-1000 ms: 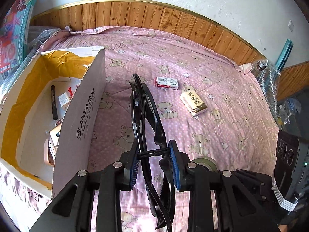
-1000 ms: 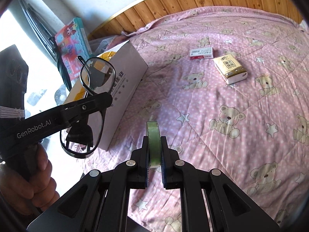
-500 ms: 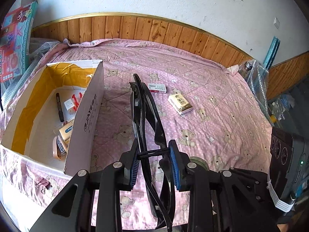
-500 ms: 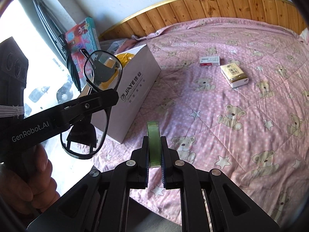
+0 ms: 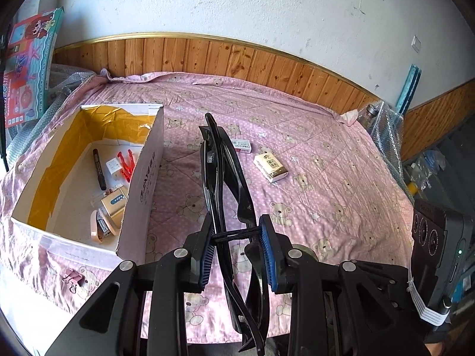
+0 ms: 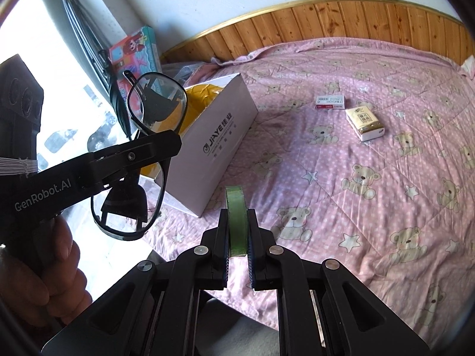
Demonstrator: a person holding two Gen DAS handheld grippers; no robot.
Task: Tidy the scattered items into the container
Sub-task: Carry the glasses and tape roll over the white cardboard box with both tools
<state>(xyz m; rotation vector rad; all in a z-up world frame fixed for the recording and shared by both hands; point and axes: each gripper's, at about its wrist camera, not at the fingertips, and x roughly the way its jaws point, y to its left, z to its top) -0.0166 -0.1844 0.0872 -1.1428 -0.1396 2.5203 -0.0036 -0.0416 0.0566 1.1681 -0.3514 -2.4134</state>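
A bedroom in a home. Big bed filling the room, covered with a pink quilt full of little teddy bears and stars. Wooden panels low along the white wall, with a gold strip on top. Bright toy box with a cartoon girl leaning at 10 o'clock. White cardboard box on the bed at 9 o'clock, holding small home things. Pack of tissues near the middle of the bed. Sunny window at 9 o'clock in the right wrist view.
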